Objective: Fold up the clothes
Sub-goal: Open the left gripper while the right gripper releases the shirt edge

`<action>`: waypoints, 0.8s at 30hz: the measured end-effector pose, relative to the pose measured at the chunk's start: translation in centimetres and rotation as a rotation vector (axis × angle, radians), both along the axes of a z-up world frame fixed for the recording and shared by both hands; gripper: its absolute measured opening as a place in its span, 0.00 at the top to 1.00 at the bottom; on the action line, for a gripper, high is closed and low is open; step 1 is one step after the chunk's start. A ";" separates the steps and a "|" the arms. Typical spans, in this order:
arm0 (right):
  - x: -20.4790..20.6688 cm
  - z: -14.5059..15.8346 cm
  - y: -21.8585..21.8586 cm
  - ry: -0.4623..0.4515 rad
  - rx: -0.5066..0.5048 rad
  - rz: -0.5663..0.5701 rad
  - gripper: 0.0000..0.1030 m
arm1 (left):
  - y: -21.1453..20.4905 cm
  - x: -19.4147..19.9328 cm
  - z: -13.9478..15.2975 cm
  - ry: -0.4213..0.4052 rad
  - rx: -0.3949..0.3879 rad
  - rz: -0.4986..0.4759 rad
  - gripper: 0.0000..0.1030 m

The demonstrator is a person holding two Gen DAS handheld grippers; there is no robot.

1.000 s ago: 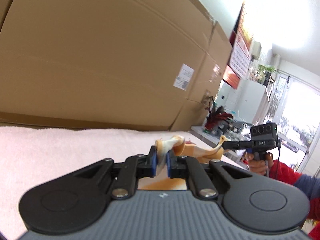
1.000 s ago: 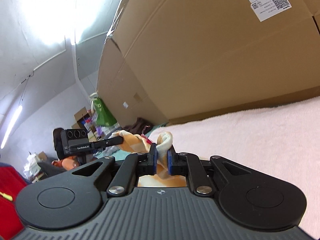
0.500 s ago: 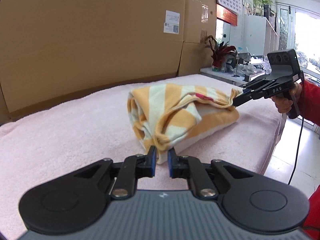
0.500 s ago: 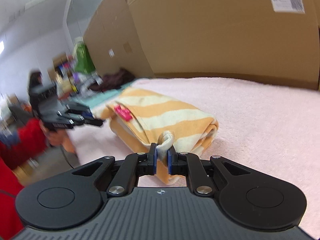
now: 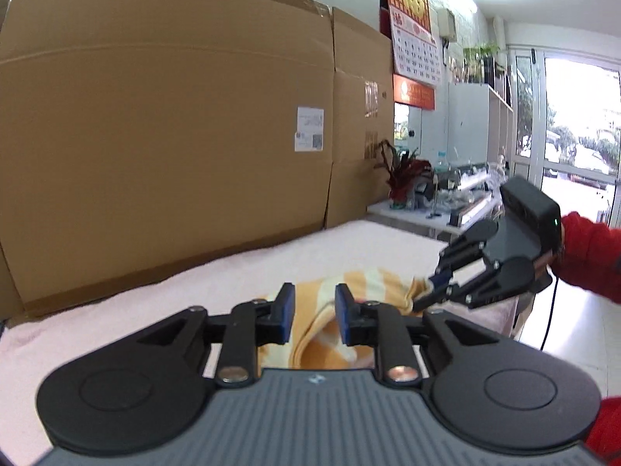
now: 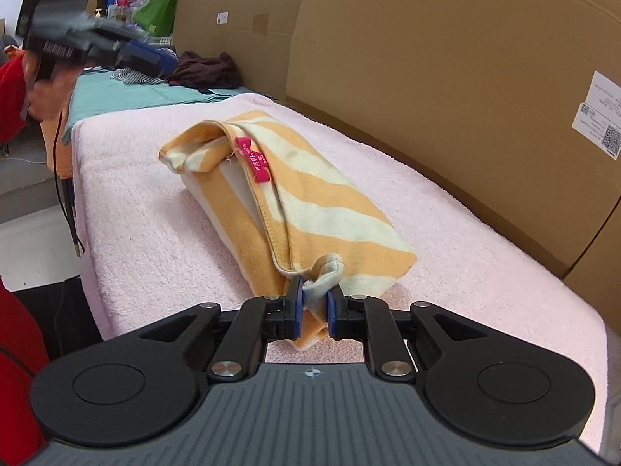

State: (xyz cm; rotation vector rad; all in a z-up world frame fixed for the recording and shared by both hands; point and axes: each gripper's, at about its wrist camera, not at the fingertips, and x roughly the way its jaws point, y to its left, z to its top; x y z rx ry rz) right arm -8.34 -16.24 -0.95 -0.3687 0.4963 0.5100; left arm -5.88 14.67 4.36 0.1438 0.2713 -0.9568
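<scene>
An orange-and-cream striped garment [image 6: 310,202] with a pink label lies folded in a bundle on the pink towel [image 6: 155,256]. My right gripper [image 6: 313,308] is shut on a bunched corner at the bundle's near end. In the left wrist view that right gripper [image 5: 425,295] touches the garment's [image 5: 372,279] right end, held by a hand in a red sleeve. My left gripper [image 5: 313,316] is open, with nothing between its blue pads and the garment lying below and beyond them. In the right wrist view the left gripper [image 6: 163,64] hovers blurred, up and off the garment's far end.
Tall cardboard boxes [image 5: 167,136] wall the far side of the towel-covered table. Beyond the far end lie a teal cloth [image 6: 116,95] with dark clothes [image 6: 205,73] and a green bag [image 6: 159,0]. A side table with a red plant [image 5: 403,178] stands to the right. The table's front edge [image 6: 83,209] drops to the floor.
The left gripper has opened, let go of the garment and pulled up and away. The garment has come down from the air and rests folded on the towel, its corner still in the right gripper.
</scene>
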 end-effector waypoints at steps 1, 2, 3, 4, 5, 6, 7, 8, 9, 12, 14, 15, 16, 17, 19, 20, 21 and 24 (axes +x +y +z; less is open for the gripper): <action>0.1 0.0 0.2 -0.003 -0.004 -0.003 0.87 | -1.4 0.7 0.0 0.000 -0.013 0.023 0.72; 0.2 0.0 0.3 -0.007 -0.009 -0.007 0.86 | -2.7 1.4 0.0 0.001 -0.025 0.046 0.69; 0.1 -0.1 0.6 -0.014 -0.017 -0.012 0.86 | -4.1 2.2 -0.4 0.015 -0.025 0.066 0.70; -0.1 -0.2 0.8 -0.021 -0.025 -0.017 0.86 | -5.3 3.0 -1.1 0.043 -0.012 0.065 0.70; -0.3 -0.4 1.1 -0.029 -0.035 -0.023 0.86 | -6.4 3.8 -1.7 0.071 0.001 0.064 0.70; -0.4 -0.5 1.4 -0.037 -0.042 -0.029 0.85 | -7.4 4.4 -2.4 0.094 0.015 0.062 0.70; -0.5 -0.6 1.6 -0.044 -0.048 -0.035 0.84 | -7.6 4.3 -3.3 0.096 0.041 0.052 0.70; -0.7 -0.8 1.7 -0.054 -0.050 -0.040 0.84 | -7.9 4.2 -4.2 0.097 0.066 0.042 0.70; -0.9 -1.0 1.7 -0.064 -0.051 -0.046 0.84 | -8.1 4.1 -5.0 0.098 0.092 0.032 0.70; -1.3 -1.3 1.3 -0.080 -0.019 -0.059 0.74 | -7.0 3.3 -7.0 0.094 0.126 0.005 0.69; -1.7 -0.9 0.8 -0.058 0.019 -0.048 0.71 | -6.0 2.7 -7.2 0.094 0.103 -0.014 0.69; -2.0 -0.2 0.4 -0.055 0.071 -0.045 0.71 | -5.8 2.5 -7.2 0.089 0.100 -0.018 0.69; -2.4 0.5 -0.1 -0.055 0.127 -0.044 0.71 | -5.8 2.4 -7.3 0.086 0.096 -0.015 0.69; -2.6 1.4 -0.7 -0.091 0.225 -0.057 0.71 | -5.7 2.5 -7.4 0.088 0.088 -0.012 0.68; -2.7 3.0 -1.4 -0.160 0.421 -0.106 0.70 | -5.6 2.6 -7.7 0.093 0.073 -0.005 0.66; -2.4 3.7 -1.5 -0.193 0.520 -0.140 0.70 | -5.6 2.8 -7.8 0.100 0.066 -0.003 0.64; -2.1 4.2 -1.6 -0.224 0.611 -0.176 0.69 | -5.5 3.0 -7.8 0.106 0.059 -0.002 0.64; 0.3 3.5 0.7 -0.223 0.602 -0.315 0.69 | -5.4 2.7 -7.9 0.094 0.058 0.003 0.62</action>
